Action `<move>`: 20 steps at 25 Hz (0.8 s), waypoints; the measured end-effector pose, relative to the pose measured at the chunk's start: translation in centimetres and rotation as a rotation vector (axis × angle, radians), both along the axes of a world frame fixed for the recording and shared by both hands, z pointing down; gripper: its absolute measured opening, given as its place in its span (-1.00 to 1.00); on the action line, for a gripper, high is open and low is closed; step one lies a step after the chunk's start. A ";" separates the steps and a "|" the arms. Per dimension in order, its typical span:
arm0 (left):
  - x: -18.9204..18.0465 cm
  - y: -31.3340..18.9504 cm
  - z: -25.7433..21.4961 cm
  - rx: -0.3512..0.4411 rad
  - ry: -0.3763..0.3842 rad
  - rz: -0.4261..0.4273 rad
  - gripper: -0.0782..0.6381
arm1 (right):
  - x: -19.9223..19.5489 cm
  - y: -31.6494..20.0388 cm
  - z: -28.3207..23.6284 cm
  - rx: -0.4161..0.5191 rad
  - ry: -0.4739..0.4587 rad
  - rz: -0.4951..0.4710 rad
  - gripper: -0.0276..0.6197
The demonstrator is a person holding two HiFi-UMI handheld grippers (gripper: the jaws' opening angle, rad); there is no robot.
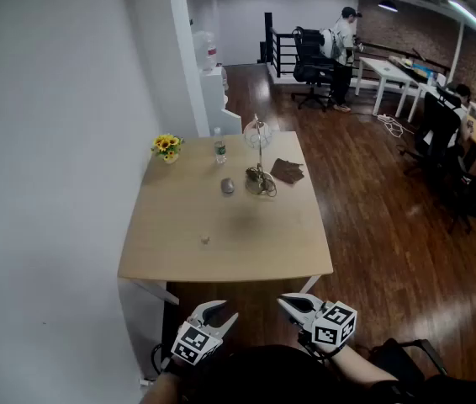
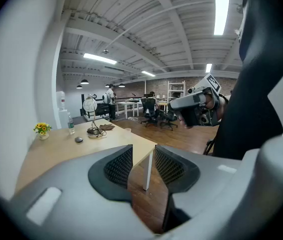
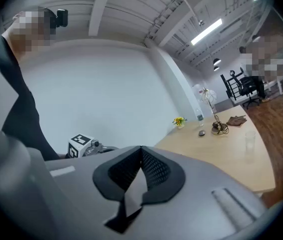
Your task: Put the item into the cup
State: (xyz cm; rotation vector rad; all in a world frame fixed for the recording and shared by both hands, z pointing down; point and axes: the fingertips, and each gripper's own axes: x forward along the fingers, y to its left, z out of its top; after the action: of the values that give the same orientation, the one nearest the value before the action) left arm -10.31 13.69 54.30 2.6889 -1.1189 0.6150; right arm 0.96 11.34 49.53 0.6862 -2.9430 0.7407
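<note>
A small clear cup (image 1: 205,240) stands on the wooden table (image 1: 263,255), left of the middle and toward the front edge; it also shows in the right gripper view as the cup (image 3: 250,140). A small grey rounded item (image 1: 227,186) lies farther back, next to a coiled cable. Both grippers hang below the table's front edge, far from both things. My left gripper (image 1: 220,314) is open, and nothing is between its pads (image 2: 119,165). My right gripper (image 1: 293,303) has its tips together and holds nothing.
At the back of the table are yellow flowers (image 1: 166,146), a water bottle (image 1: 219,150), a thin stand with a round head (image 1: 257,137) and a brown cloth (image 1: 288,171). A white wall runs along the left. Dark wooden floor, desks, chairs and people lie to the right.
</note>
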 end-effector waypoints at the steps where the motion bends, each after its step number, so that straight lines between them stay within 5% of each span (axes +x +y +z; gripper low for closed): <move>1: -0.1 -0.5 0.0 0.004 -0.001 -0.003 -0.41 | 0.0 -0.4 -0.1 0.001 0.001 0.002 -0.89; 20: -2.0 -5.9 1.9 -0.020 -0.002 -0.050 -0.41 | 0.0 -4.8 1.8 -0.023 0.016 -0.006 -0.89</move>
State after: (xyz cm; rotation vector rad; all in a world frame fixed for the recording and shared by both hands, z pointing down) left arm -12.28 7.79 56.18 2.6354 -1.1706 0.6168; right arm 0.99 6.53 51.37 0.6789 -2.9158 0.7638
